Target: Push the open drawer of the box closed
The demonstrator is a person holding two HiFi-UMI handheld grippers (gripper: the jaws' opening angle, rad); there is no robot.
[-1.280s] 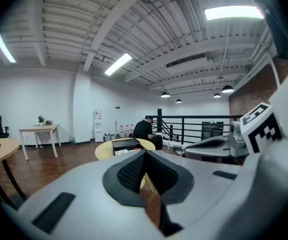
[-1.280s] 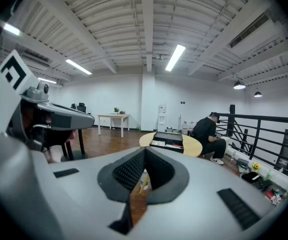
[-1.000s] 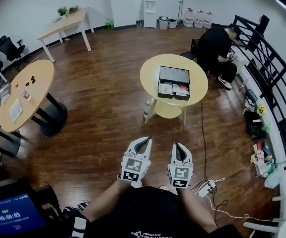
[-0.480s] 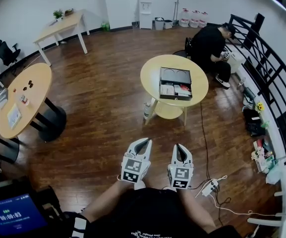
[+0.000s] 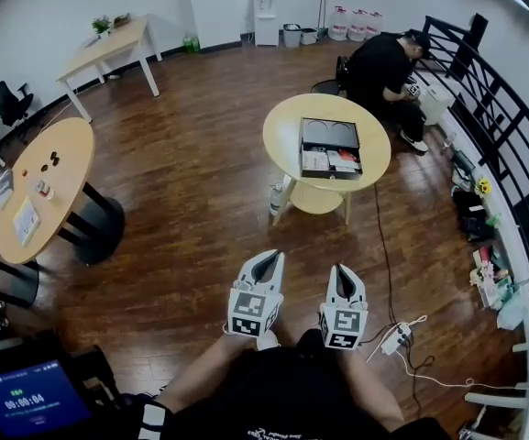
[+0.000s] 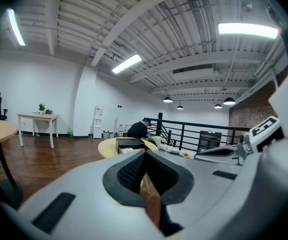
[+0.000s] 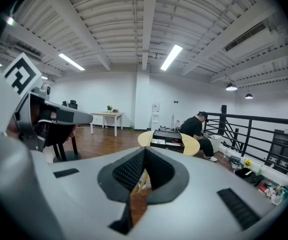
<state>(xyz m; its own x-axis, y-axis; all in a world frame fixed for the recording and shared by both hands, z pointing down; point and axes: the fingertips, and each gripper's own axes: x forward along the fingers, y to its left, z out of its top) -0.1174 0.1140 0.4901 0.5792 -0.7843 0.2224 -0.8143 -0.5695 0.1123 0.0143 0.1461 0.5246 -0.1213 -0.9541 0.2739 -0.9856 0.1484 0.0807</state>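
A black box point(image 5: 329, 134) sits on a round yellow table point(image 5: 280, 140) across the wooden floor. Its drawer point(image 5: 330, 163) stands pulled out toward me, with white and red items inside. Both grippers are held close to my body, far short of the table. My left gripper point(image 5: 269, 258) is shut and empty. My right gripper point(image 5: 341, 270) is also shut and empty. The box point(image 6: 130, 143) shows small above the shut left gripper point(image 6: 144, 156) in the left gripper view. In the right gripper view the box point(image 7: 167, 138) lies beyond the shut right gripper point(image 7: 144, 154).
A person in black point(image 5: 379, 62) sits just behind the table. A second round table point(image 5: 44, 181) stands at left, a rectangular one point(image 5: 108, 44) far back. A black railing point(image 5: 502, 145) runs along the right. A power strip point(image 5: 394, 337) with cables lies beside my right foot.
The view has shifted slightly: the table and box sit a little farther right and higher, and both grippers a little lower in the picture. Both stay shut.
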